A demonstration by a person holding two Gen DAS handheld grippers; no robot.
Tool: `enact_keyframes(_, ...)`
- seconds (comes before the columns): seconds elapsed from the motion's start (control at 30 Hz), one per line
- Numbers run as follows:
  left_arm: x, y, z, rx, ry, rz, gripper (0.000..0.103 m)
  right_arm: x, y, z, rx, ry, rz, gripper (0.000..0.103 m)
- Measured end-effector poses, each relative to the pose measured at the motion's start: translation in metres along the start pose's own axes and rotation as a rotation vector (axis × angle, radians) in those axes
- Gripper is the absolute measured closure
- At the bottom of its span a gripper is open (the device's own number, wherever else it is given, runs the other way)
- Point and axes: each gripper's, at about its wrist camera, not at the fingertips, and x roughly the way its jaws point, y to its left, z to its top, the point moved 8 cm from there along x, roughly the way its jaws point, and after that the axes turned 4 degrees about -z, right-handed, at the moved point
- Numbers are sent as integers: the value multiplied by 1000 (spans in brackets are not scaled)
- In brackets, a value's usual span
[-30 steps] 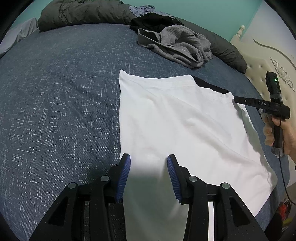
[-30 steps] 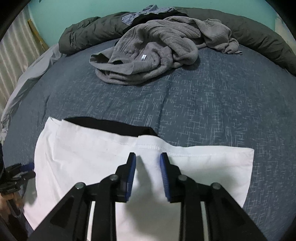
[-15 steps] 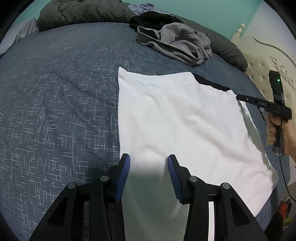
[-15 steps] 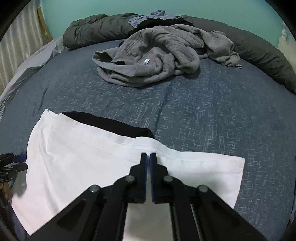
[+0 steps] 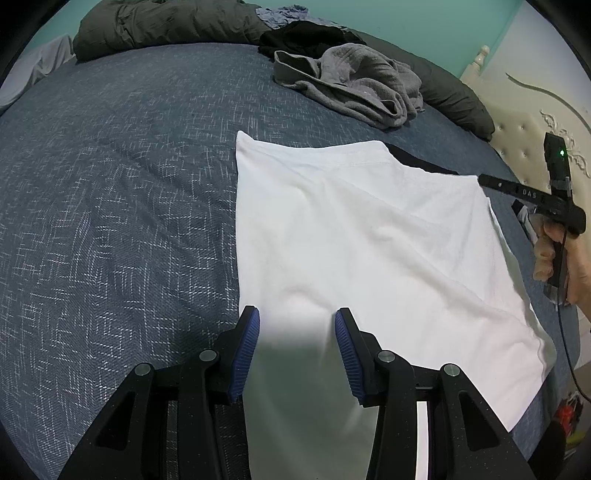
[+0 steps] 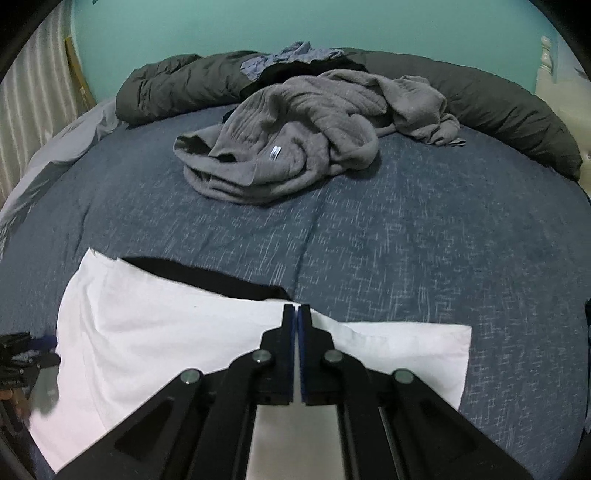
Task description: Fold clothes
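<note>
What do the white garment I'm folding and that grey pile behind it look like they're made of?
White garment: seems a thin, smooth, matte knit like cotton jersey; it lies flat with soft creases and a stitched hem. Grey pile: looks a thicker, ribbed or waffle-textured knit, matte, bunching in heavy folds. Fibre content can't be confirmed from the pictures.

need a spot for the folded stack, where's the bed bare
Bare blue bedspread lies left of the white garment, in front of the dark duvet. Another patch sits between the garment and the gray sweater pile. The far edge is crowded with heaped clothes.
</note>
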Motion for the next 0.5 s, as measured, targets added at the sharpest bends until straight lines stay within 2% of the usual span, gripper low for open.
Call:
enact_keyframes(0.2, 1, 0, 1, -1, -2, 3, 56, 8, -4, 13, 14, -3, -41, 103)
enact_keyframes(0.4, 2, 0, 0, -3, 1, 5, 56, 24, -10, 13, 32, 41, -66, 103)
enact_keyframes(0.5, 1, 0, 0, -6, 0, 1, 55, 13, -31, 18, 112, 2, -65, 103)
